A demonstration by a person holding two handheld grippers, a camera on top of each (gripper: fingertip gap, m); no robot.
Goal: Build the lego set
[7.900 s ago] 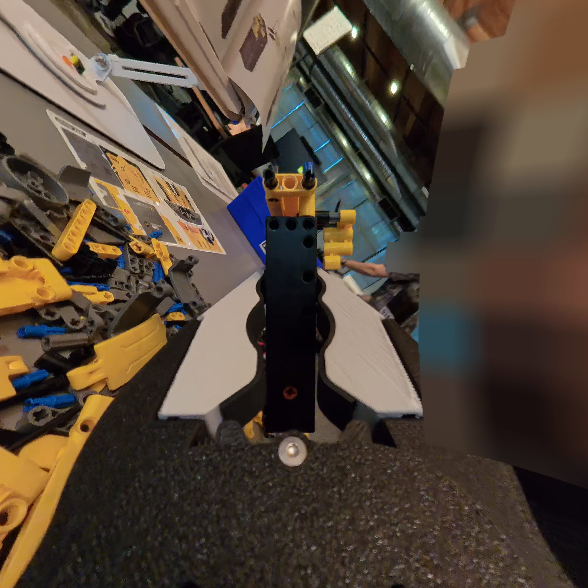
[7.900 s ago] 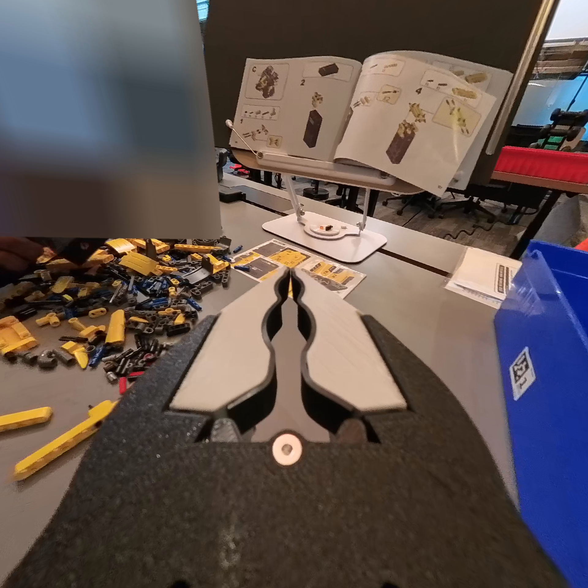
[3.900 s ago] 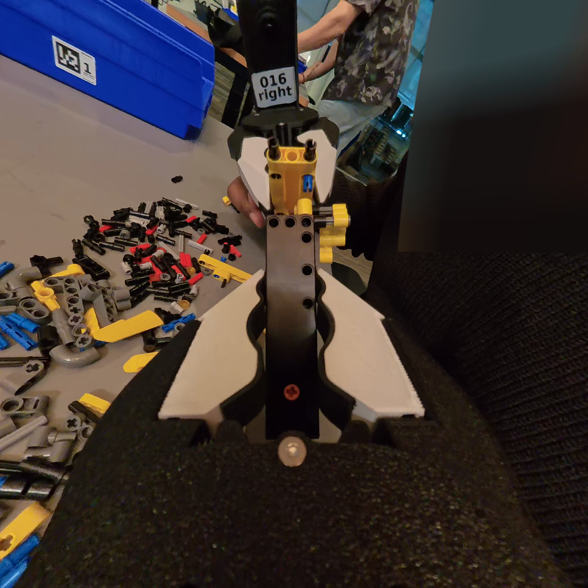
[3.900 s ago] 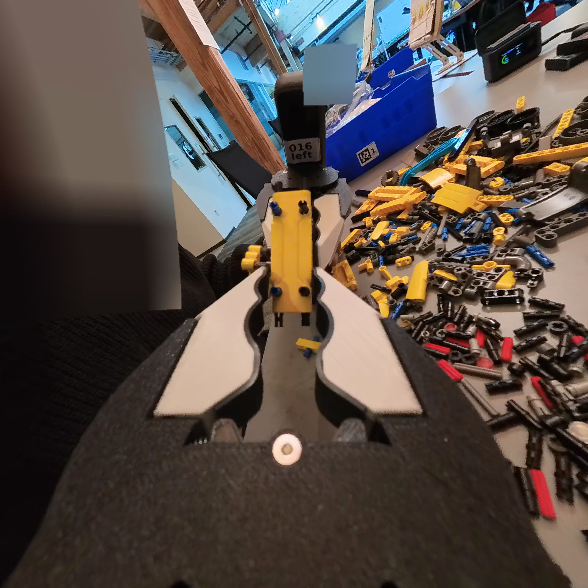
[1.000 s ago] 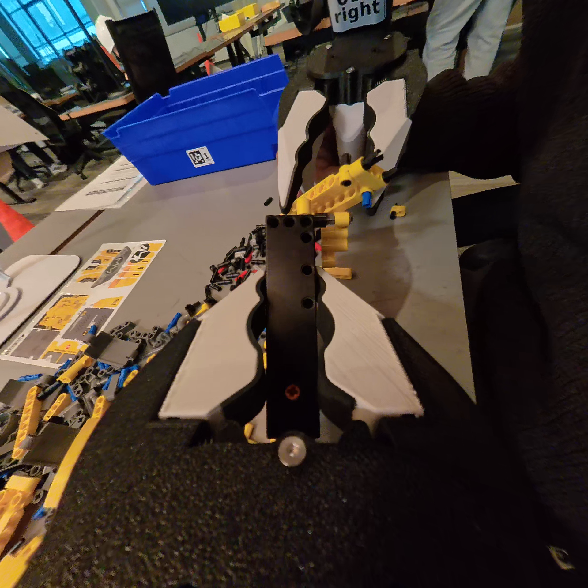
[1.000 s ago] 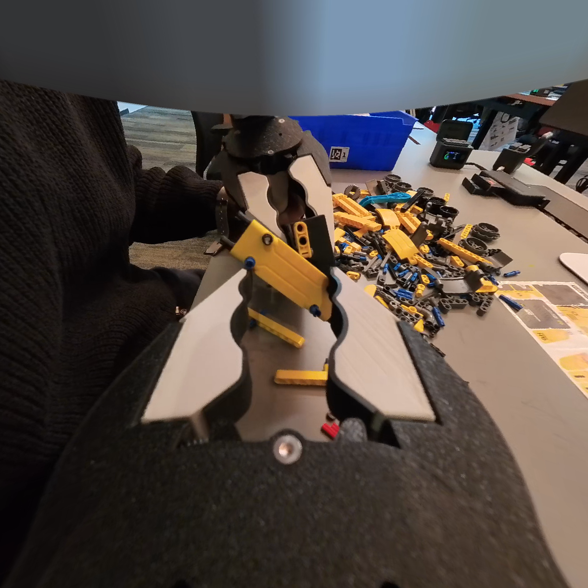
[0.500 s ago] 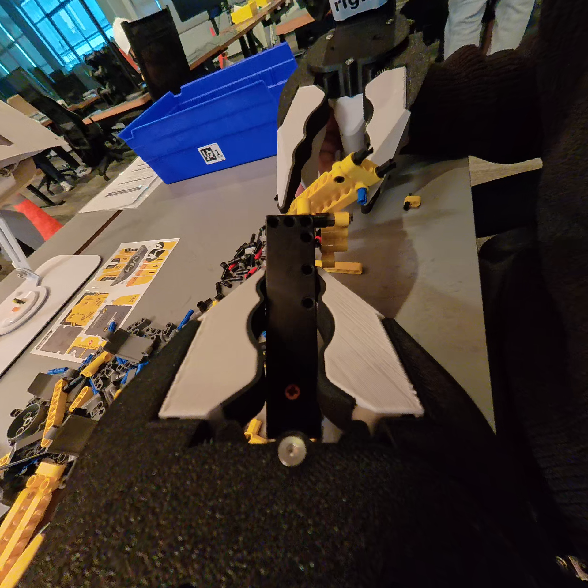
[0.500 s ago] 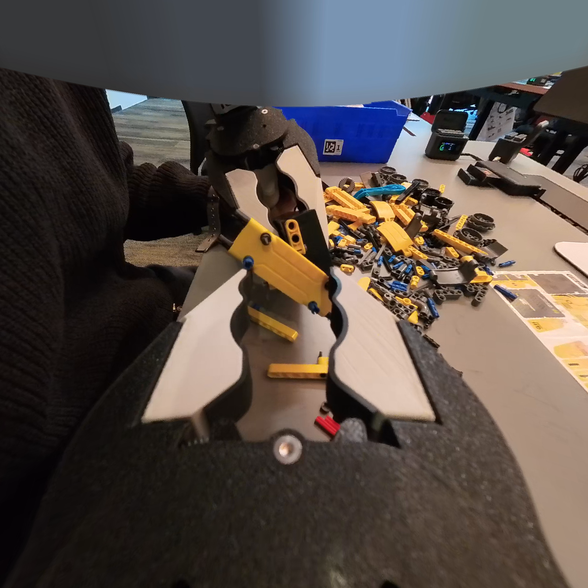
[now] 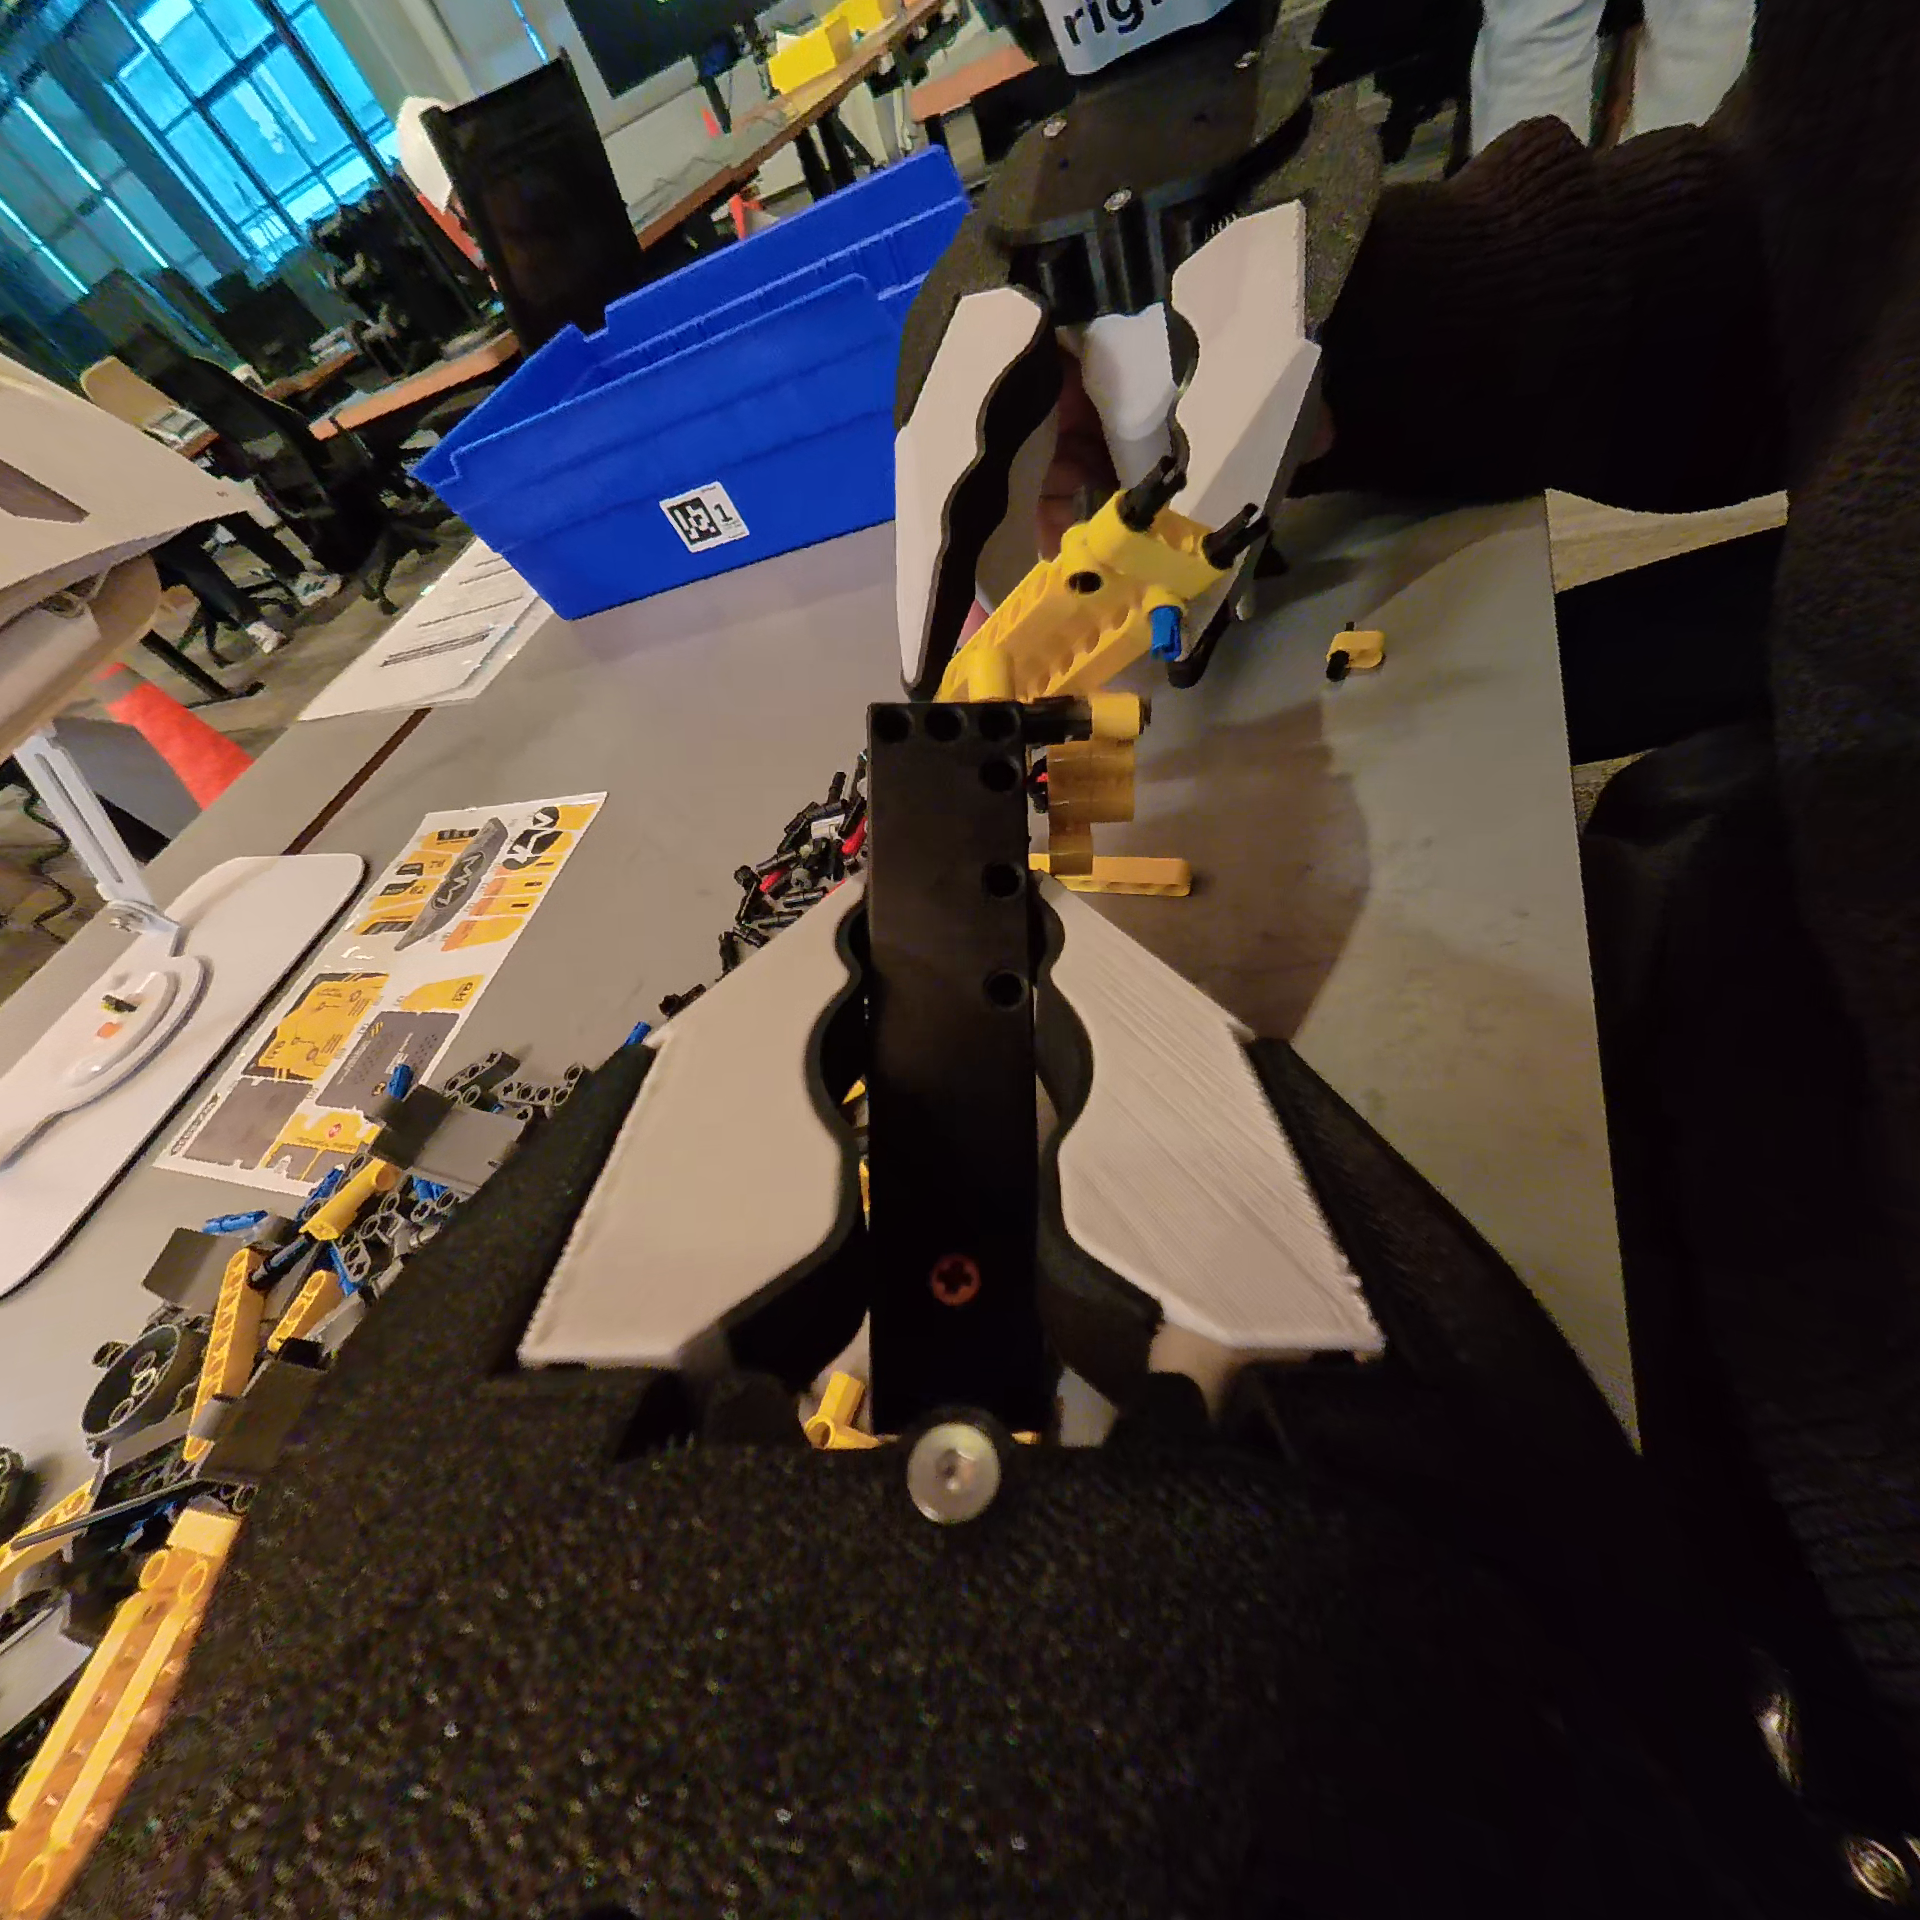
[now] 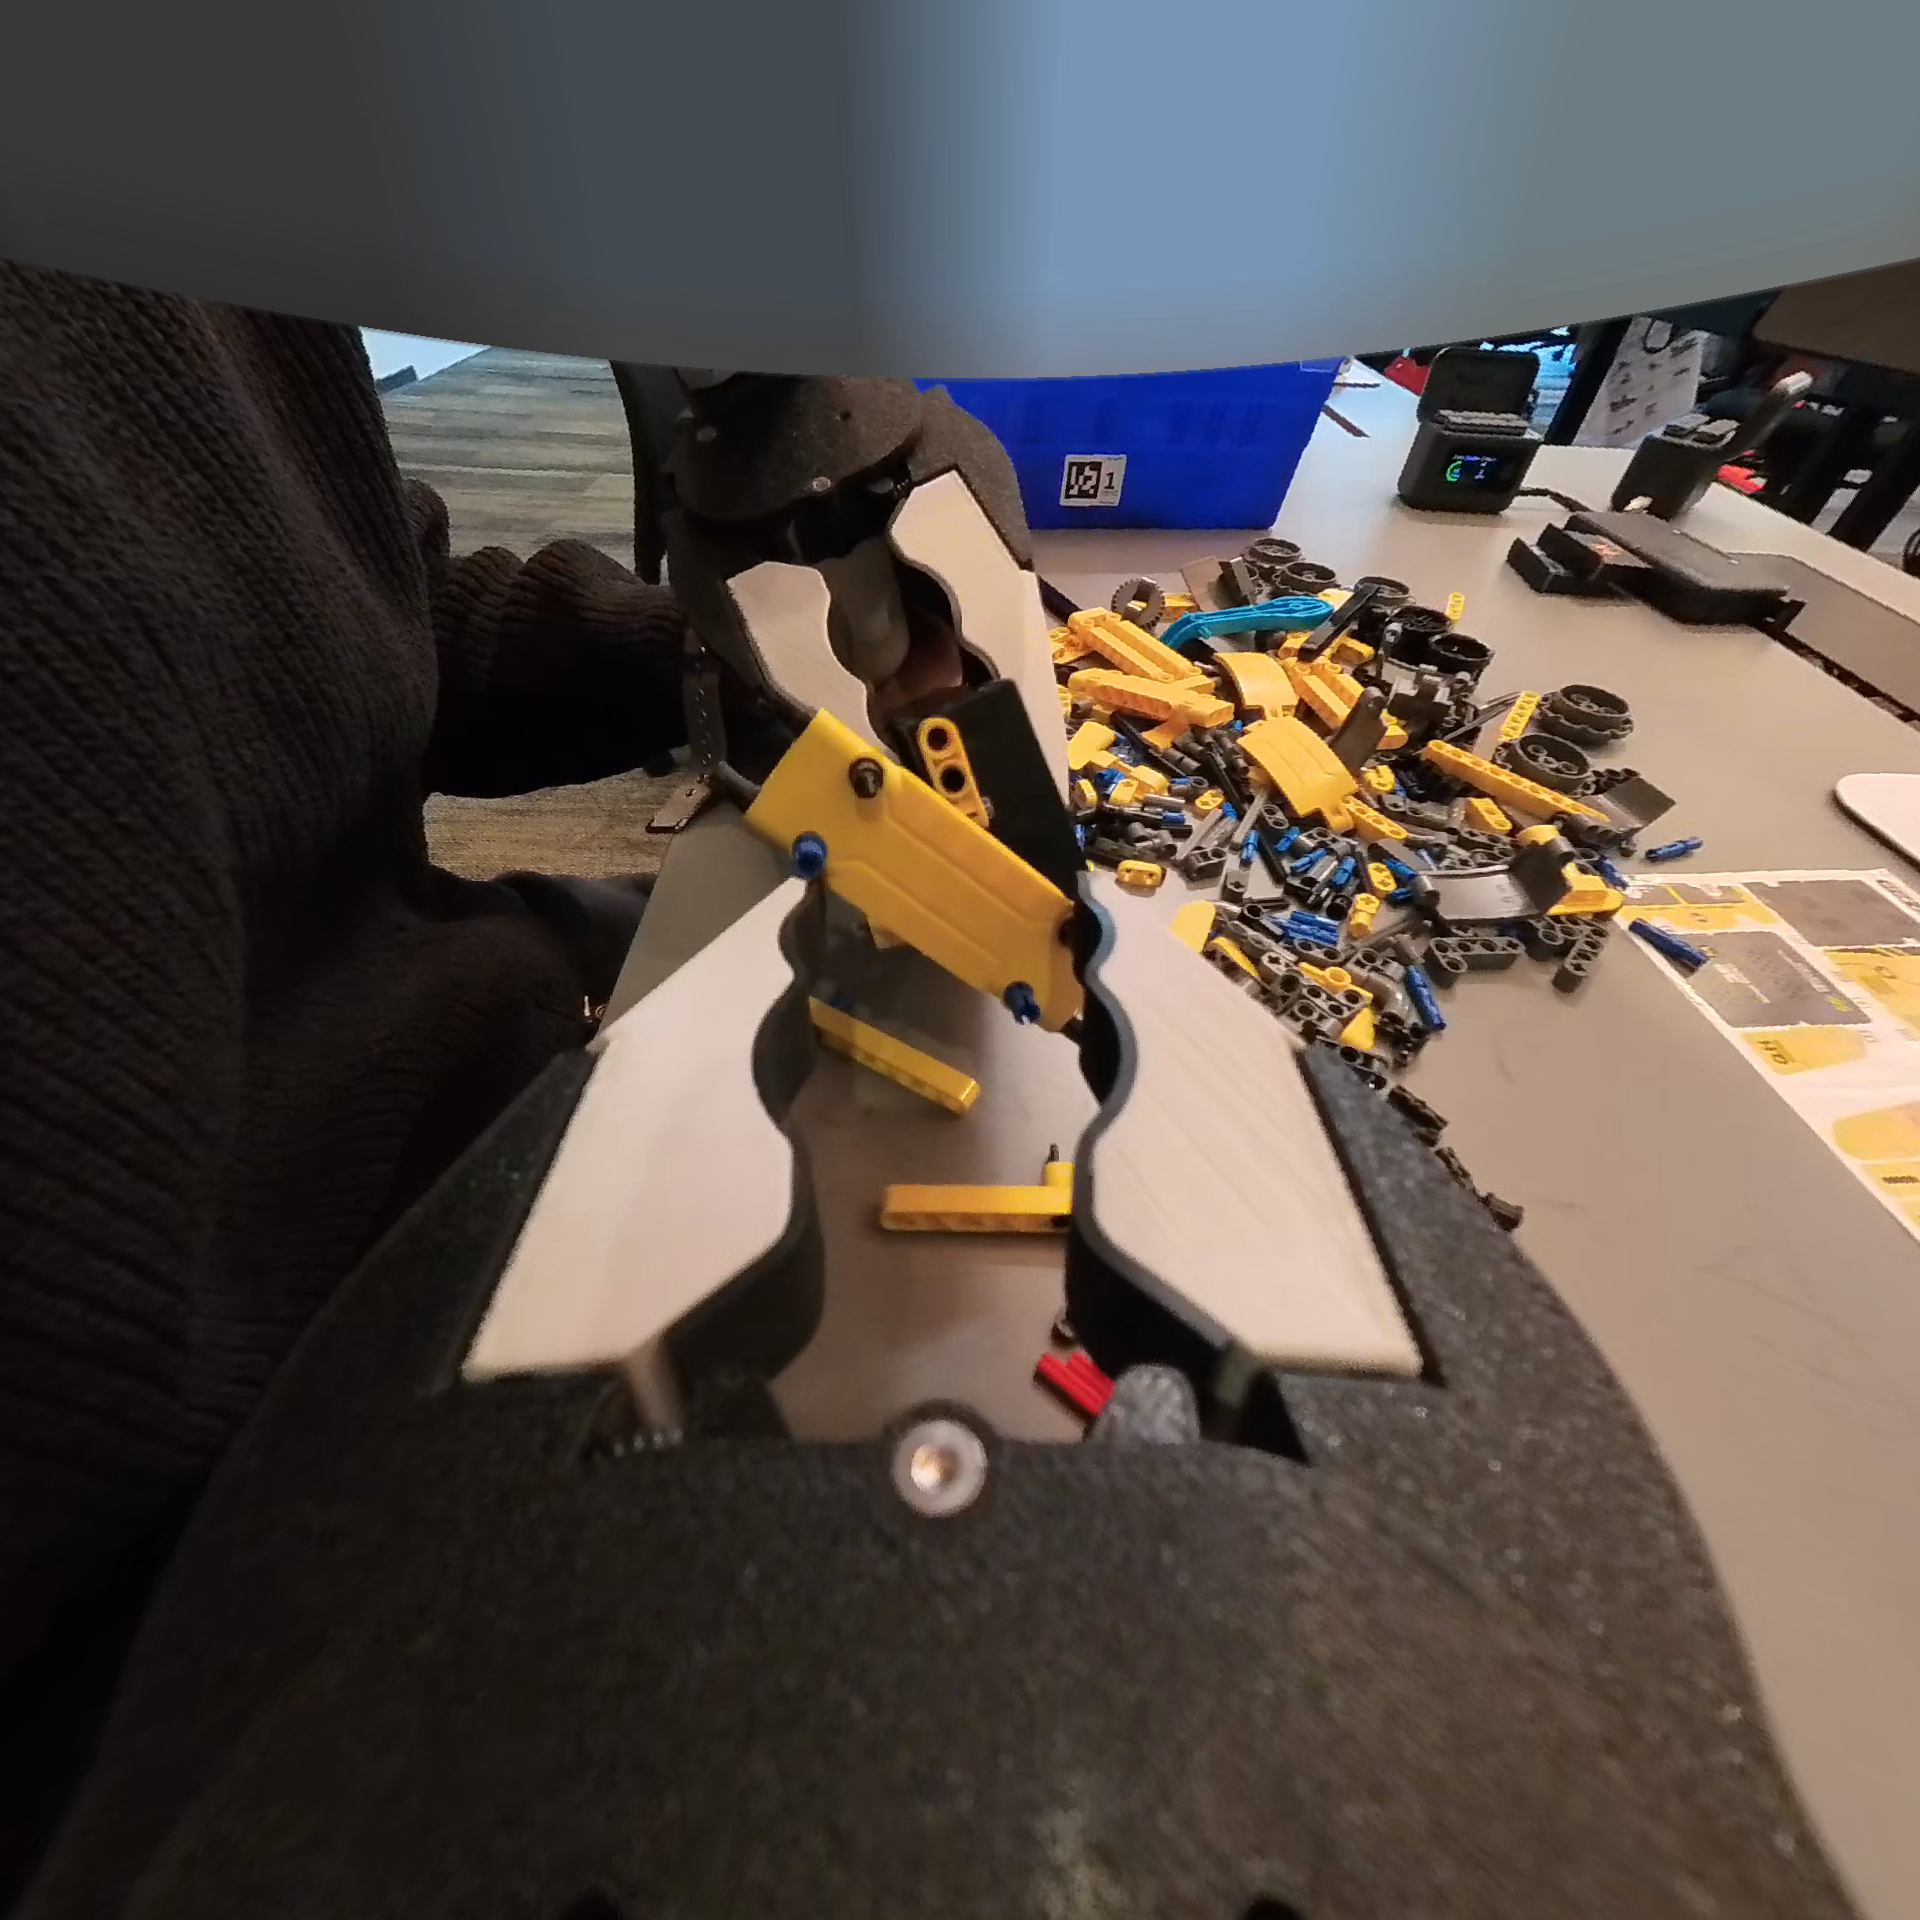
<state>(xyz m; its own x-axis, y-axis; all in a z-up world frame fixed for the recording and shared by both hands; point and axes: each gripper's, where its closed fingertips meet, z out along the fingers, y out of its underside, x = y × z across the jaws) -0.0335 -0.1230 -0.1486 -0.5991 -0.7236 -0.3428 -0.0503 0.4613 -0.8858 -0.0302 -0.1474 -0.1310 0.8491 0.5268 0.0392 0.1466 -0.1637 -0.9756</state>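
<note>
My left gripper [image 9: 951,904] is shut on a long black block with holes [image 9: 951,987], which stands up between its white fingers. A small yellow piece [image 9: 1086,790] is pinned to the block's right side. Just beyond, my right gripper [image 9: 1060,665] is shut on a yellow panel with black and blue pins [image 9: 1091,603], tilted, its lower end at the block's top. In the right wrist view the yellow panel [image 10: 925,873] lies slantwise between the tips of my right gripper [image 10: 940,914]. The left gripper [image 10: 925,717] holds the black block [image 10: 1003,758] right behind it.
A blue bin [image 9: 707,436] stands at the back. A sticker sheet [image 9: 395,977] and a white stand base [image 9: 125,1029] lie left. A pile of yellow, black and blue parts [image 10: 1351,831] spreads right. Loose yellow beams [image 10: 977,1205] lie below. A dark sleeve [image 9: 1662,312] is close. Both grippers' tips are close together, under 4 cm apart.
The yellow panel, upright on the black block 3.9 s ago, is now tilted over in my right gripper. In the last second both grippers shifted only slightly.
</note>
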